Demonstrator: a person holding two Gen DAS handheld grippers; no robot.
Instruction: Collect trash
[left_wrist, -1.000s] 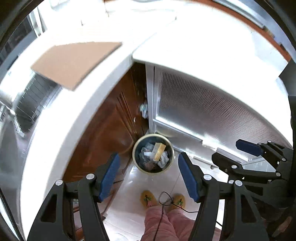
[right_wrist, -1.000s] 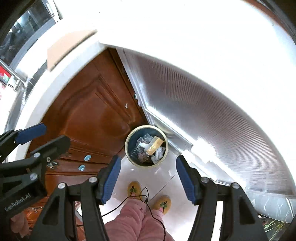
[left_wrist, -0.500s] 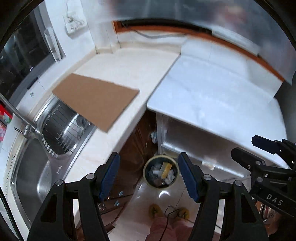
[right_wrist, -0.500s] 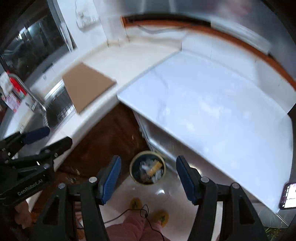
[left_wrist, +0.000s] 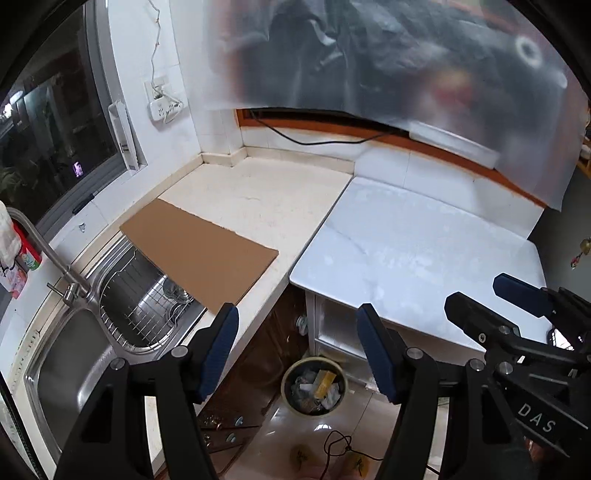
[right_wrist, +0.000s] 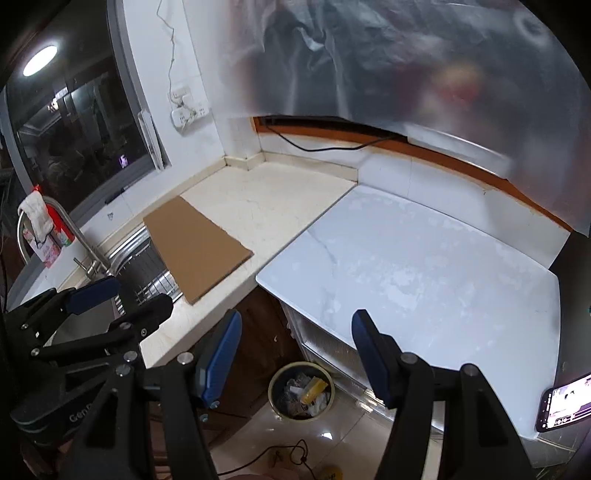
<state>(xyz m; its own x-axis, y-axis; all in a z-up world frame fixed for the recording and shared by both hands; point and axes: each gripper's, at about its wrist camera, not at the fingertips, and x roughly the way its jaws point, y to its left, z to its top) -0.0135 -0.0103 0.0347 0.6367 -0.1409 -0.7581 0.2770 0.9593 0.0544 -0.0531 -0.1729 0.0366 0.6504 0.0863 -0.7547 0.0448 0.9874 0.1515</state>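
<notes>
Trash fills the round bin on the tiled floor, low in the middle of both wrist views: crumpled wrappers, clear plastic and a yellow carton lying aslant on the heap. It sits tucked into the corner where the dark wooden cabinet fronts meet the ribbed white panel below the marble top, probably so that scraps can be dropped straight off either edge.

The left gripper has its fingers spread with nothing between them, the blue pads framing the bin far below. The right gripper is the same: fingers apart, empty, bin seen through the gap. Both hang well above the worktops and are tilted downward, which to my mind suits a survey of the kitchen for more litter rather than a grasp.

Further out, the cream stone surface in the upper middle is matt and faintly veined. A flat rectangle of brown cardboard lies on it, one end overhanging the steel sink and its wire rack. The white marbled surface to the right is smooth and glossy, with a lit phone at its lower right edge. A bent steel tap stands at the left, a dark window behind it, and cloudy plastic sheeting hangs across the top of the frame.
</notes>
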